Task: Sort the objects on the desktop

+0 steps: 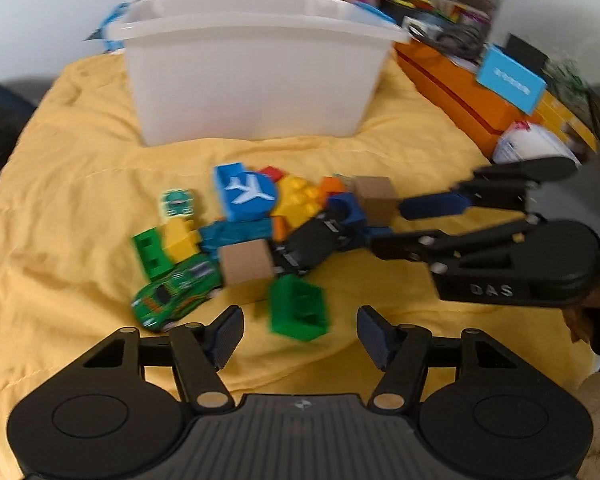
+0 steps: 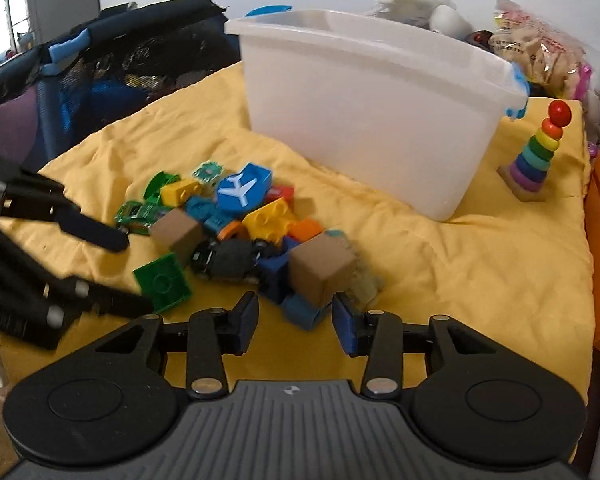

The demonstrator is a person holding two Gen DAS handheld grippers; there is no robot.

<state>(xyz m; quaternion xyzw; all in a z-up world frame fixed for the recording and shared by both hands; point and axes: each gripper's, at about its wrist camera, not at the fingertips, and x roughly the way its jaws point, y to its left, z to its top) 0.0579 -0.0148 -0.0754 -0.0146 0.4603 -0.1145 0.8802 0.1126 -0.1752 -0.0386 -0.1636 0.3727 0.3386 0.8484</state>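
While both grippers hover open over toy pile (image 1: pixel 260 232), we start picking: left gripper (image 1: pixel 298 334) at green brick (image 1: pixel 298 308), right gripper (image 2: pixel 296 322) at brown cube (image 2: pixel 320 268). Next: close, carry to far bin (image 1: pixel 252 72).

A heap of toys (image 2: pixel 236 232) lies on the cloth (image 2: pixel 440 264), in front of the tub (image 2: pixel 364 120). A ring stacker (image 2: pixel 536 156) stands to the tub's right; boxes (image 1: pixel 460 92) sit beyond that.
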